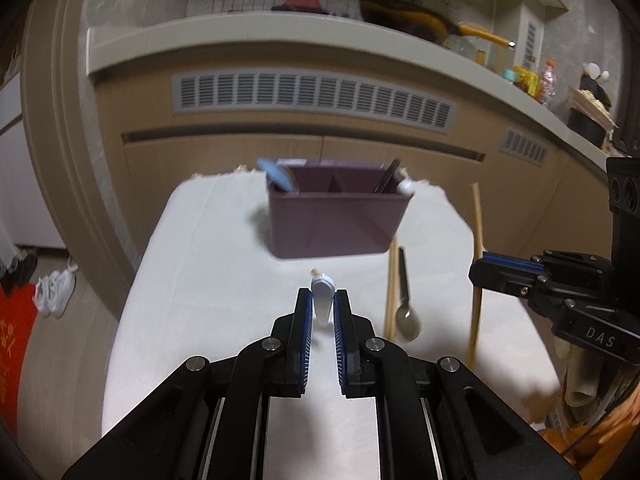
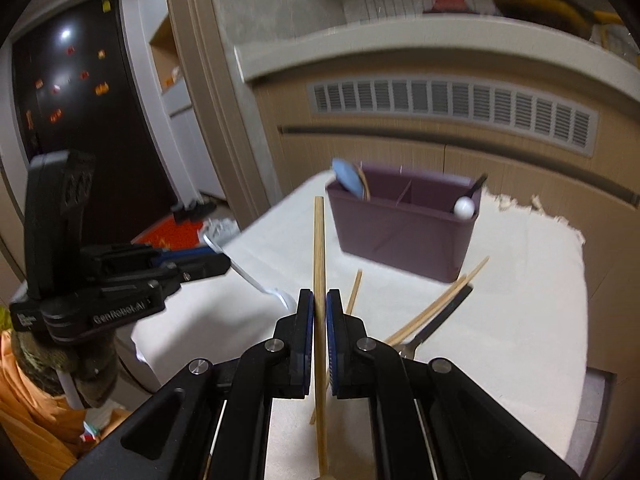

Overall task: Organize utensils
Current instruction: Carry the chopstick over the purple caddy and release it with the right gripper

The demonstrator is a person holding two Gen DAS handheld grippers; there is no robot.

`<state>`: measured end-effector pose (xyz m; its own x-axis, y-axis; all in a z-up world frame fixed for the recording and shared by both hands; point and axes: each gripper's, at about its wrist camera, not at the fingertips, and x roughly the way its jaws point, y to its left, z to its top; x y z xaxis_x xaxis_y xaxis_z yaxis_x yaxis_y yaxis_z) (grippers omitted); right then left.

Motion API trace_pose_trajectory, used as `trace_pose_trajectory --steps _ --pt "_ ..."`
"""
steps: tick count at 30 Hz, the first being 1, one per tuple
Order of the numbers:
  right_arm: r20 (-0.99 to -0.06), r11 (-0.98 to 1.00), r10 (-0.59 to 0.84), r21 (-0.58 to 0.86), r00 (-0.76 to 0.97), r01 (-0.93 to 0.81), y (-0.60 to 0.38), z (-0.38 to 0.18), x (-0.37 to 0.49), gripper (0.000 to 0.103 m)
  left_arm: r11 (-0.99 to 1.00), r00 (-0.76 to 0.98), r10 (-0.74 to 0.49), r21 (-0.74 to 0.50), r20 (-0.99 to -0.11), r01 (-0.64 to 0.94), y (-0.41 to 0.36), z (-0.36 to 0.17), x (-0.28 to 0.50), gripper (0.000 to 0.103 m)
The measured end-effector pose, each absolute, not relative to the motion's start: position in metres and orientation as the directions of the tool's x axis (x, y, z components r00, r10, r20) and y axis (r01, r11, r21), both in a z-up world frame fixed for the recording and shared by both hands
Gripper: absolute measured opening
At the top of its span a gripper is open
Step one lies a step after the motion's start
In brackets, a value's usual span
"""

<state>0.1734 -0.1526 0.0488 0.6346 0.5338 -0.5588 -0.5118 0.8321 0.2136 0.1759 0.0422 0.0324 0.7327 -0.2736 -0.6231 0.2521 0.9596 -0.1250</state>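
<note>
Here, in the left wrist view, the left gripper point(image 1: 322, 307) is clamped on a white spoon point(image 1: 322, 298) above the table point(image 1: 192, 280); the purple organizer point(image 1: 338, 216) stands near the far edge. In the right wrist view, the right gripper point(image 2: 319, 307) pinches one upright wooden chopstick point(image 2: 319, 264), with other chopsticks point(image 2: 436, 304) lying beside a fork point(image 2: 436, 324).

Organizer point(image 1: 338, 220) on table point(image 1: 208, 264) — spoon point(image 1: 406, 304) before it
</note>
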Motion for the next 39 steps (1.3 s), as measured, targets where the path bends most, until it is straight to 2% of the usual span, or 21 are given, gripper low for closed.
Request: trace_pose_trajectory --steps 7,17,20,23,31,35,39 --pt "-0.444 0.848 0.518 0.153 0.731 -0.508 -0.159 0.103 0.175 0.007 0.954 0.785 -0.287 -0.092 -0.548 0.285 0.027 0.081 0.187 0.011" --pt "-0.264 0.913 0.394 0.000 0.880 -0.408 -0.160 0.219 0.234 0.007 0.958 0.900 -0.286 -0.065 -0.328 0.281 0.017 0.192 0.249 0.011" --pt "-0.245 0.932 0.349 -0.006 0.904 -0.362 -0.166 0.233 0.260 0.007 0.957 0.912 -0.288 -0.059 -0.291 0.283 0.011 0.203 0.278 0.011" --pt "-0.258 0.944 0.315 -0.012 0.913 -0.329 -0.168 0.223 0.287 0.007 0.964 0.924 -0.263 -0.038 -0.278 0.263 0.006 0.196 0.303 0.011" --pt "-0.383 0.952 0.298 0.049 0.874 -0.303 -0.173 0.153 0.336 0.007 0.963 0.845 -0.268 -0.095 -0.462 0.253 0.015 0.115 0.341 0.011" --pt "-0.369 0.944 0.325 0.064 0.871 -0.325 -0.177 0.150 0.330 0.007 0.921 0.741 -0.346 -0.061 -0.576 0.384 0.012 0.062 0.324 0.013" --pt "-0.348 0.938 0.338 0.046 0.875 -0.344 -0.177 0.162 0.317 0.007 0.875 0.608 -0.358 -0.028 -0.709 0.483 0.006 0.006 0.315 0.015"
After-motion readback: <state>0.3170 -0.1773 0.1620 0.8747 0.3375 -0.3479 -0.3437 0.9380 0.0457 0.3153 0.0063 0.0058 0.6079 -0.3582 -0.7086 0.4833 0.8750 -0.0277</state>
